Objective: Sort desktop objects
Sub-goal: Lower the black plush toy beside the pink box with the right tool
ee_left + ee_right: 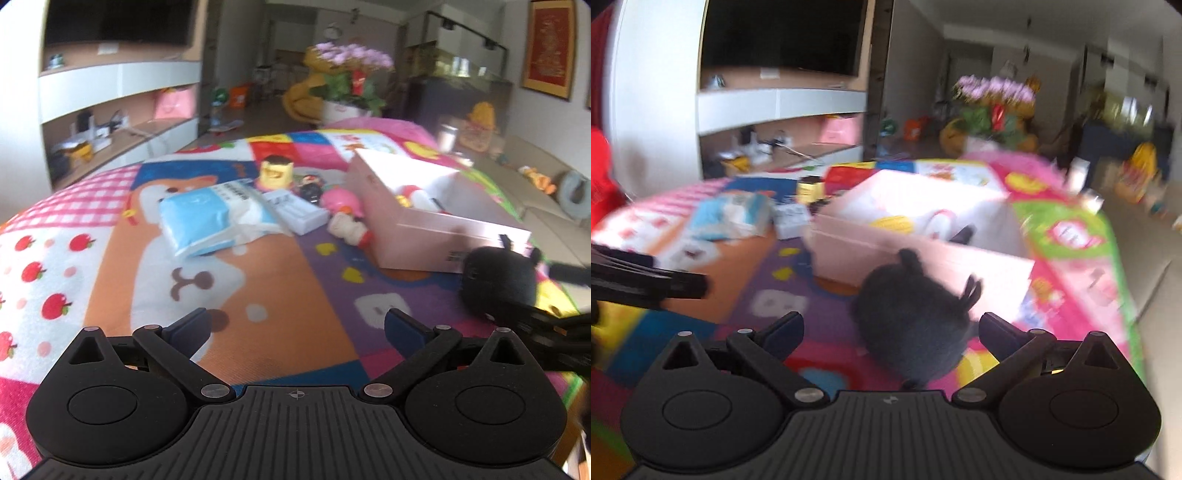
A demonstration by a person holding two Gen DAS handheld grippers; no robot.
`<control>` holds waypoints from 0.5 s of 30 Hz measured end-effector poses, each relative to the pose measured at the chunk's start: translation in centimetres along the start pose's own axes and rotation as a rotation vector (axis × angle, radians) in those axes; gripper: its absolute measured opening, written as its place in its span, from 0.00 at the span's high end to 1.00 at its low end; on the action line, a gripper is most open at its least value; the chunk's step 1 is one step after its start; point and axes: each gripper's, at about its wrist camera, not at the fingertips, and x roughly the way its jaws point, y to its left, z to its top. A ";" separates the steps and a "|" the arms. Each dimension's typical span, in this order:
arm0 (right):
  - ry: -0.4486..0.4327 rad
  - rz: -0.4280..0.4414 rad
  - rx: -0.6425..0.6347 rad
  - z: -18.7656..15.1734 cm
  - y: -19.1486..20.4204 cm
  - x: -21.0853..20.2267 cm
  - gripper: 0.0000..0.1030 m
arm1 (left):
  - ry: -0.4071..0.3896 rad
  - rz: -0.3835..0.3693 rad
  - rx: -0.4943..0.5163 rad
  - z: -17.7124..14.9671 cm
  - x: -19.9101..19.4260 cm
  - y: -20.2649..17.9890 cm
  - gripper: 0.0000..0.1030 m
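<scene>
A black plush toy [912, 325] lies on the colourful mat just in front of a pink open box [923, 254]; it also shows in the left wrist view [498, 280]. My right gripper [891, 328] is open, its jaws wide on either side of the plush, not touching it. My left gripper [297, 325] is open and empty above the mat. The pink box [417, 229] holds a few small toys. A blue tissue pack [199, 221], a white case [295, 210], a yellow figure [275, 171] and a pink toy [341, 201] lie left of the box.
The colourful patterned mat [110, 258] covers the table. A flower pot [347, 81] stands beyond the far edge. Shelves and a TV [118, 22] are at the back left. My right gripper's arm enters the left wrist view at the right [554, 325].
</scene>
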 end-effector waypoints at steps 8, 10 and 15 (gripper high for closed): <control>0.153 -0.065 -0.056 0.5 -0.1 4.9 0.27 | 0.054 -0.026 0.104 -1.1 -0.5 -1.8 0.00; 0.176 -0.064 -0.064 0.7 0.0 4.7 0.29 | 0.070 -0.031 0.126 -1.4 -0.4 -2.3 0.00; 0.236 0.059 -0.027 1.2 -0.6 1.4 0.30 | 0.056 -0.049 0.139 -1.7 -1.1 -2.8 0.00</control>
